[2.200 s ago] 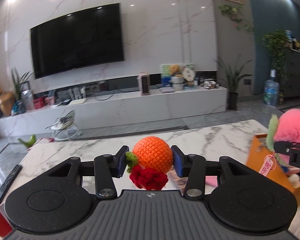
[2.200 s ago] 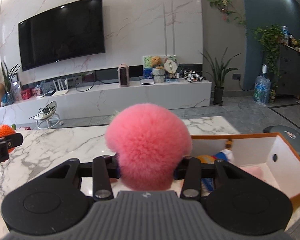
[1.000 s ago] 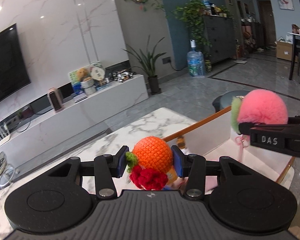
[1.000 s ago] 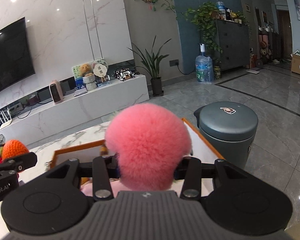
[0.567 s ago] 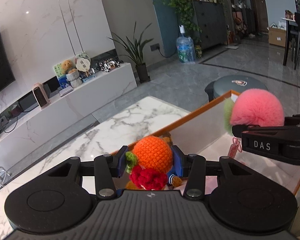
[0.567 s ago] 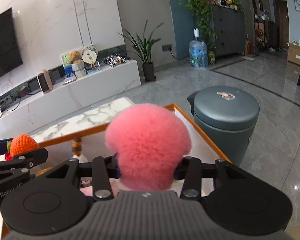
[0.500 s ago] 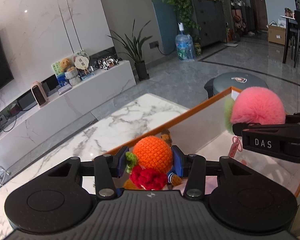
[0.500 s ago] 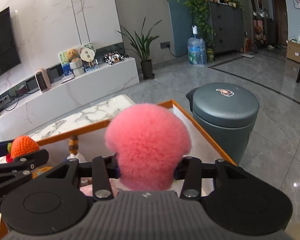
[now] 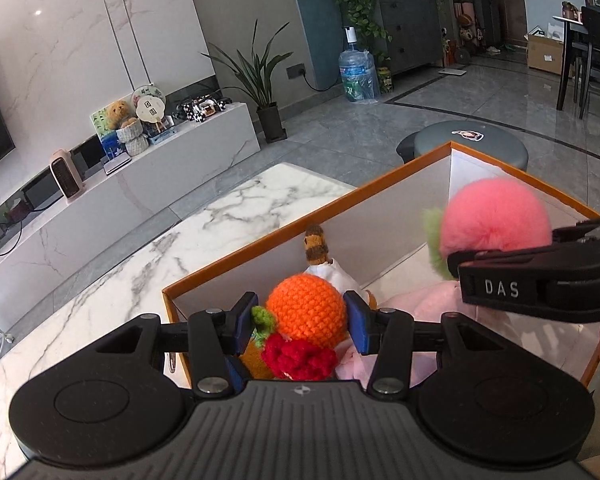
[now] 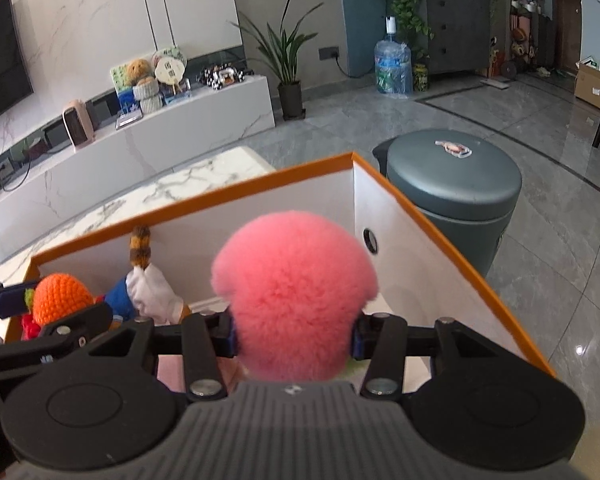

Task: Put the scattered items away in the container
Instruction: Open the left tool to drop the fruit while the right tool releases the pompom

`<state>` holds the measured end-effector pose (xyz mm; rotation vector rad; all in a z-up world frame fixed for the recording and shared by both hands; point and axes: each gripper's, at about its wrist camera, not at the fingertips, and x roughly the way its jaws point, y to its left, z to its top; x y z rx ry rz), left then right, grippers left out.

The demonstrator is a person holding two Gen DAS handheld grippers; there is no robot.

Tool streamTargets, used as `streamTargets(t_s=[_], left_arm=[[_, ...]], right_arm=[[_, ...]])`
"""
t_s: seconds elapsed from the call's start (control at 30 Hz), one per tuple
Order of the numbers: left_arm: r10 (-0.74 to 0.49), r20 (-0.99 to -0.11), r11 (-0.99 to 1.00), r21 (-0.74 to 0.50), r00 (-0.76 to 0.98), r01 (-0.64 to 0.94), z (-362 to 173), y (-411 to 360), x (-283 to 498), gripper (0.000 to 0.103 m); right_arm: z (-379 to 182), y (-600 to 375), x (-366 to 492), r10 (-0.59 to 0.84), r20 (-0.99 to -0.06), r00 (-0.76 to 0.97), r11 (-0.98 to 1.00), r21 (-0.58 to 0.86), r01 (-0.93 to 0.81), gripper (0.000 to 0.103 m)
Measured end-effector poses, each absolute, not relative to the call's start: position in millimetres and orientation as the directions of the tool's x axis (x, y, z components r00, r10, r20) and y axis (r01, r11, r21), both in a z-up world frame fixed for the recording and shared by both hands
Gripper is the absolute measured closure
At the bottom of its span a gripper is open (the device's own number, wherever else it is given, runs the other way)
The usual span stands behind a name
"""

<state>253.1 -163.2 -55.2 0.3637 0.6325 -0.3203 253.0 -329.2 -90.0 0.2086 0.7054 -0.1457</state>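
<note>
Left gripper [image 9: 302, 322]: I have the crocheted orange [image 9: 306, 312] sitting between the blue pads; the jaws have just been easing apart; the right pad meets the yarn, a sliver of gap shows at the left pad, so I cannot tell if the grip holds
Orange's place: above the near left corner of the box [image 9: 260, 242], over the toys lying inside
Right gripper [image 10: 294, 338]: I see the pink pompom [image 10: 294, 292] filling the space between the pads; jaws have just been widening, fur bulging past both, pads pressing into it
Pompom's place: over the middle of the box, inside its orange rim, to the right of the orange
Box: on the marble table [image 9: 204, 220], at its far right end; a grey bin [image 10: 456, 184] stands beyond it
</note>
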Motion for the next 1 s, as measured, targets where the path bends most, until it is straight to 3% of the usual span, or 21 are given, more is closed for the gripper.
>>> streamTargets(t_s=[0.17, 0.27, 0.63, 1.0], left_arm=[[-0.184, -0.605, 0.885, 0.242, 0.775, 0.399, -51, -165, 248, 0.033], [-0.186, -0.597, 0.878, 0.255, 0.781, 0.404, -47, -166, 244, 0.029], [-0.183, -0.553, 0.881, 0.274, 0.813, 0.385, -28, -163, 223, 0.026], [-0.208, -0.505, 0.892, 0.253, 0.838, 0.374, 0, -156, 198, 0.026]], right_arm=[[-91, -333, 250, -0.053, -0.674, 0.737, 0.963, 0.159, 0.215, 0.048], [-89, -333, 245, -0.046, -0.681, 0.731, 0.961, 0.168, 0.217, 0.046], [-75, -331, 224, -0.056, -0.67, 0.74, 0.961, 0.165, 0.222, 0.031], [-44, -324, 196, -0.054, -0.632, 0.773, 0.966, 0.162, 0.2, 0.025]])
